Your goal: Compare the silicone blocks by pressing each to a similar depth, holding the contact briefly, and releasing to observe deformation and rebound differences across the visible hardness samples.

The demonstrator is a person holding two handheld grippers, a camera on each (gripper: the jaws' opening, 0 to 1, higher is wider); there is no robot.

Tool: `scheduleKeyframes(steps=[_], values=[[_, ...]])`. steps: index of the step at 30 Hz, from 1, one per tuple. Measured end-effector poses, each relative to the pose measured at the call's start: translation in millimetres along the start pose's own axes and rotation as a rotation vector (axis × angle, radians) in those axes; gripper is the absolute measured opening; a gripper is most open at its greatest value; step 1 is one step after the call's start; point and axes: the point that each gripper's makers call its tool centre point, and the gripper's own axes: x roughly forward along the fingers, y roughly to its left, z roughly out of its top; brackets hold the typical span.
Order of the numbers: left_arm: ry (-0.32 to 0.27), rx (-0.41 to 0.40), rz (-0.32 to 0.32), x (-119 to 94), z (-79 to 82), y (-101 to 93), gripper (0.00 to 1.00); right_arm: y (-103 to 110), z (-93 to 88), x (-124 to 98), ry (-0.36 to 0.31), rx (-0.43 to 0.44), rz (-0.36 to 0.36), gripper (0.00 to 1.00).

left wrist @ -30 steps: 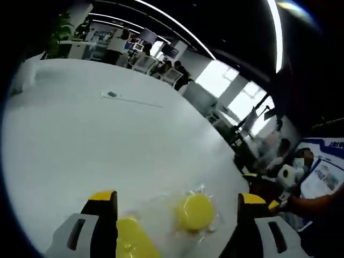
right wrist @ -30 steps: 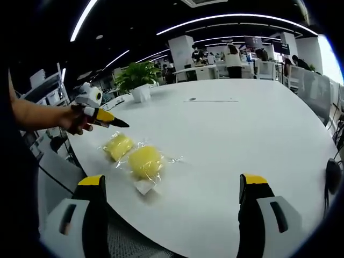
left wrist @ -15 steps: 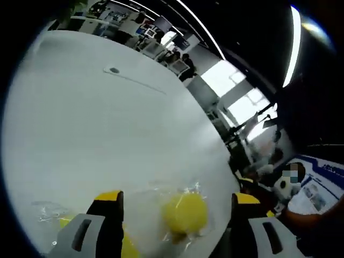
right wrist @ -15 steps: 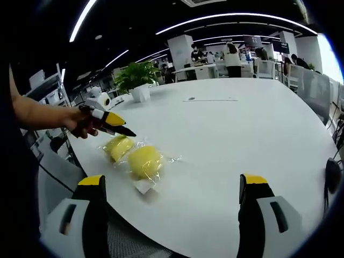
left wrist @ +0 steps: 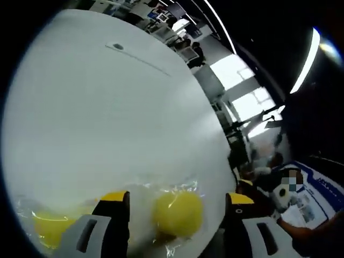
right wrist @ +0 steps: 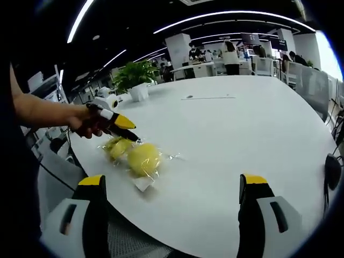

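Two yellow silicone blocks, each sealed in a clear crinkled plastic bag, lie side by side on the white table near its edge. In the right gripper view the rounder nearer block (right wrist: 144, 159) sits just beside the farther block (right wrist: 117, 147), their bags touching. In the left gripper view the rounder block (left wrist: 178, 213) looks domed and glossy, the other (left wrist: 52, 228) flatter
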Motion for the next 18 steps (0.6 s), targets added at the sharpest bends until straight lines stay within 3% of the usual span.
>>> scheduleKeyframes(steps=[7, 18], values=[[-0.01, -0.068, 0.036, 5.0, 2.5, 14.0, 0.46, -2.7, -0.7, -2.8, -0.002, 0.003, -0.011, 0.96], [0.025, -0.105, 0.072, 22.4, -3.9, 19.3, 0.33, -2.4, -7.6, -4.3, 0.005, 0.022, -0.015, 0.96]])
